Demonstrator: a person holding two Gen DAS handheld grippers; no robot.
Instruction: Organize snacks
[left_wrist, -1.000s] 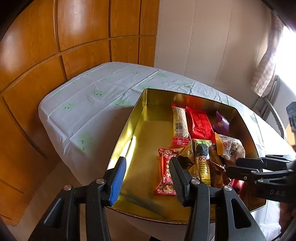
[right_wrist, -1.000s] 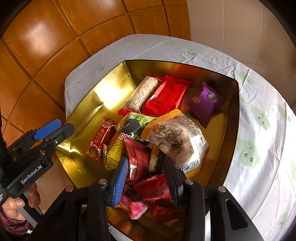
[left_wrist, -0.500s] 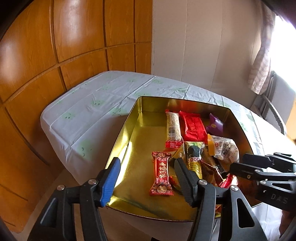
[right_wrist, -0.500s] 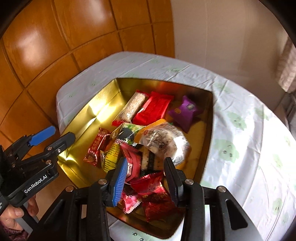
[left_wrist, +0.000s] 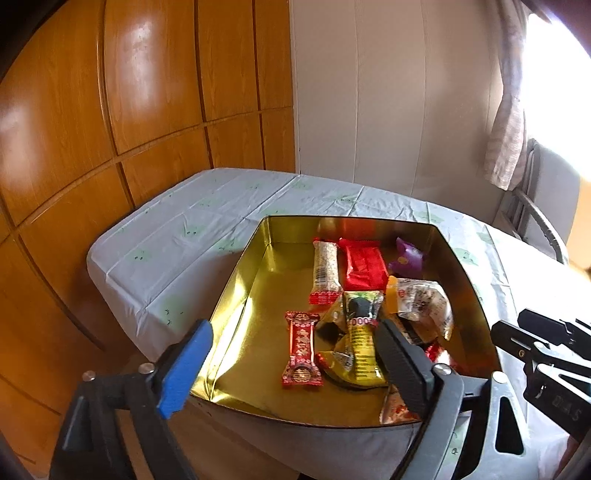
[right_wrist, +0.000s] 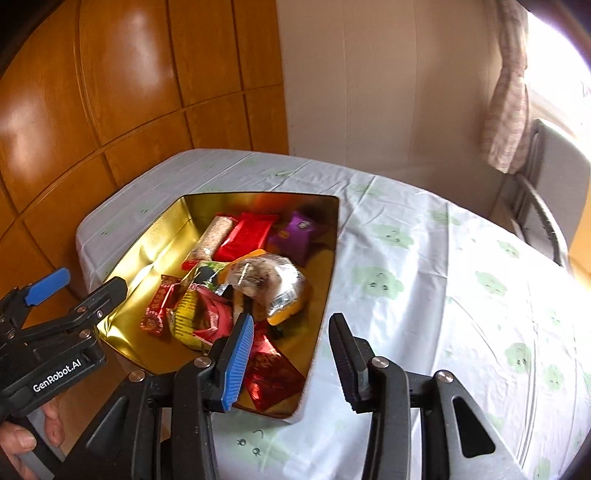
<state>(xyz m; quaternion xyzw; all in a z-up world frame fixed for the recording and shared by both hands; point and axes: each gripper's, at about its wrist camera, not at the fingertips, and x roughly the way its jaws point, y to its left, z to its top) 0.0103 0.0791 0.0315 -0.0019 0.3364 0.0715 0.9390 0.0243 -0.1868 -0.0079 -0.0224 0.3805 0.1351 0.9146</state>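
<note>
Wooden wall panels (left_wrist: 147, 92) and a pale wall are seen behind a table covered by a white, green-printed cloth (right_wrist: 443, 277). On it a gold tin (left_wrist: 240, 295) is set, holding the snacks (left_wrist: 362, 295). Nothing is held: the left gripper (left_wrist: 291, 354) has just been spread wide over the tin's near edge, and the right gripper (right_wrist: 291, 347) is parted, empty, above its near corner.

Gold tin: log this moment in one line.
gold tin: holds snacks | left gripper: open, empty, jaws just widened | right gripper: open, empty

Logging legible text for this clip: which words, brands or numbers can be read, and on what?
"GenRobot.AI": white lettering on the body of the left gripper, right wrist view.
"000": part of a number on the yellow snack packet; the rest is hidden.
Embossed letters on the right gripper body: upside down, not clearly readable.
Print and barcodes on the other wrappers in the gold tin: too small or blurred.
</note>
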